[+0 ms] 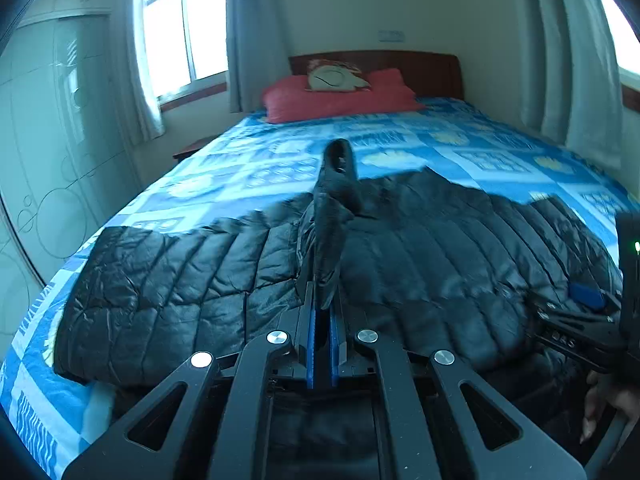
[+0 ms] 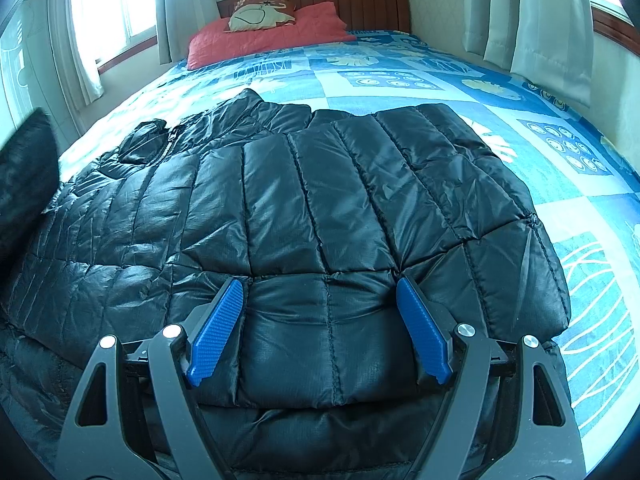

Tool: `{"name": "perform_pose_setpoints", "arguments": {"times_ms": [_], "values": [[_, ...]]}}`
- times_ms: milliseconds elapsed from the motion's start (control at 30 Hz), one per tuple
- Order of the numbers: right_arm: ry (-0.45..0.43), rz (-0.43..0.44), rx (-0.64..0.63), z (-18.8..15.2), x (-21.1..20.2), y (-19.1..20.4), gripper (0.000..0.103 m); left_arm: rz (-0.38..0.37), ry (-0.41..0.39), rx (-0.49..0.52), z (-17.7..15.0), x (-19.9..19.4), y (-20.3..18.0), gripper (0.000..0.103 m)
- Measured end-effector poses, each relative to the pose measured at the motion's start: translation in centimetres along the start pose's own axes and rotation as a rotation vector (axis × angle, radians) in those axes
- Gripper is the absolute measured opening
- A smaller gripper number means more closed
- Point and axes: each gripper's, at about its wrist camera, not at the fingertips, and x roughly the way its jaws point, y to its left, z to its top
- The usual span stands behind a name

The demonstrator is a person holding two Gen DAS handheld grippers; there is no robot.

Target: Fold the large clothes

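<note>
A: That quilted puffer jacket [image 2: 304, 208], what colour is it?
B: Glossy black all over. The patchwork bedspread [image 2: 400, 76] is blue, pale blue and white squares with yellowish motifs.
A: The rumpled pillow [image 2: 272, 36]?
B: Coral red, and the small cushion [image 2: 256, 16] is cream with dark line drawing. The gripper pads [image 2: 218, 328] are bright blue.

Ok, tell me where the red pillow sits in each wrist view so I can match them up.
Left wrist view: the red pillow lies upper centre, at the head of the bed, beyond the black puffer jacket.
Right wrist view: the red pillow lies upper left of centre, again beyond the jacket.
Shared landmark: the brown wooden headboard behind it, in both views.
</note>
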Motion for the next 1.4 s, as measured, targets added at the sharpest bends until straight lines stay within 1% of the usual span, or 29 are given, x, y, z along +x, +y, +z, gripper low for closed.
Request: {"name": "perform_pose_setpoints", "arguments": {"times_ms": [100, 233, 267, 300, 333, 367, 400, 433, 467, 533, 633, 700, 733, 800, 867, 1000, 1033, 1100, 1133, 1167, 1200, 1300, 1367, 1400], "values": [[-0.004, 0.005, 0.006, -0.2, 0.0, -0.1, 0.079, -0.017, 0.018, 0.023, -0.8, 0.1, -0.8, 0.005], [-0.004, 0.005, 0.007, -0.1, 0.1, 0.0, 0.079, -0.047, 0.078, 0.053, -1.5, 0.9, -2.8, 0.008], [-0.004, 0.005, 0.007, -0.1, 0.0, 0.0, 0.079, -0.055, 0.097, 0.062, -1.8, 1.1, -3.0, 0.014], [-0.005, 0.006, 0.008, -0.2, -0.1, -0.1, 0.079, -0.063, 0.109, 0.07, -1.8, 1.5, -3.5, 0.027], [-0.004, 0.008, 0.009, -0.1, 0.0, -0.1, 0.079, -0.079, 0.123, 0.08, -1.9, 1.6, -3.9, 0.035], [-0.004, 0.01, 0.011, -0.1, 0.1, -0.1, 0.079, -0.089, 0.125, 0.088, -2.0, 1.4, -4.1, 0.052], [-0.004, 0.012, 0.014, -0.2, 0.1, -0.2, 0.079, -0.087, 0.112, 0.094, -2.1, 1.0, -4.3, 0.066], [-0.003, 0.014, 0.015, -0.1, 0.2, -0.1, 0.079, -0.082, 0.095, 0.097, -2.0, 0.7, -4.5, 0.07], [-0.003, 0.017, 0.017, 0.0, 0.3, -0.1, 0.079, -0.076, 0.071, 0.101, -2.1, 0.0, -4.5, 0.073], [-0.003, 0.025, 0.024, 0.1, 0.3, -0.2, 0.079, -0.073, 0.04, 0.119, -2.3, -1.5, -4.6, 0.073], [-0.006, 0.03, 0.047, 0.6, -0.5, -0.2, 0.079, -0.07, 0.008, 0.12, -2.4, -3.6, -3.4, 0.073], [-0.039, 0.071, 0.075, 0.8, -2.3, 0.1, 0.079, -0.067, -0.004, 0.091, -2.5, -4.7, -1.7, 0.073], [-0.055, 0.107, 0.089, 1.1, -3.1, 0.8, 0.079, -0.061, -0.011, 0.064, -2.7, -5.3, -0.3, 0.073], [-0.058, 0.168, 0.09, 1.4, -4.2, 2.3, 0.079, -0.037, -0.015, 0.018, -3.0, -6.0, 2.3, 0.073], [-0.023, 0.237, 0.063, 1.9, -4.0, 5.1, 0.079, 0.001, -0.009, -0.008, -3.3, -6.1, 4.7, 0.073], [0.05, 0.298, 0.036, 2.3, -1.7, 9.0, 0.079, 0.094, 0.012, -0.045, -3.8, -5.6, 8.6, 0.073], [0.085, 0.321, 0.035, 2.3, -0.7, 10.0, 0.077, 0.112, 0.021, -0.069, -4.0, -5.4, 9.8, 0.073], [0.141, 0.351, 0.033, 2.3, 0.6, 11.2, 0.025, 0.139, 0.027, -0.111, -4.2, -5.3, 11.8, 0.073], [0.137, 0.35, 0.042, 2.5, 0.6, 11.4, 0.025, 0.148, 0.028, -0.121, -4.3, -5.3, 12.5, 0.073], [0.122, 0.358, 0.048, 2.5, 0.2, 11.3, 0.021, 0.16, 0.028, -0.13, -4.3, -5.4, 13.2, 0.073], [0.106, 0.361, 0.051, 2.6, -0.2, 11.0, 0.019, 0.168, 0.026, -0.136, -4.3, -5.4, 13.8, 0.073], [0.028, 0.319, 0.061, 3.5, -2.3, 8.9, 0.018, 0.18, 0.011, -0.15, -4.0, -5.7, 14.9, 0.073], [-0.012, 0.287, 0.07, 3.9, -3.5, 6.8, 0.018, 0.182, 0.002, -0.162, -3.9, -5.9, 15.5, 0.073], [-0.031, 0.253, 0.071, 4.4, -4.0, 5.6, 0.018, 0.183, 0.0, -0.169, -3.8, -5.8, 15.6, 0.073]]}}
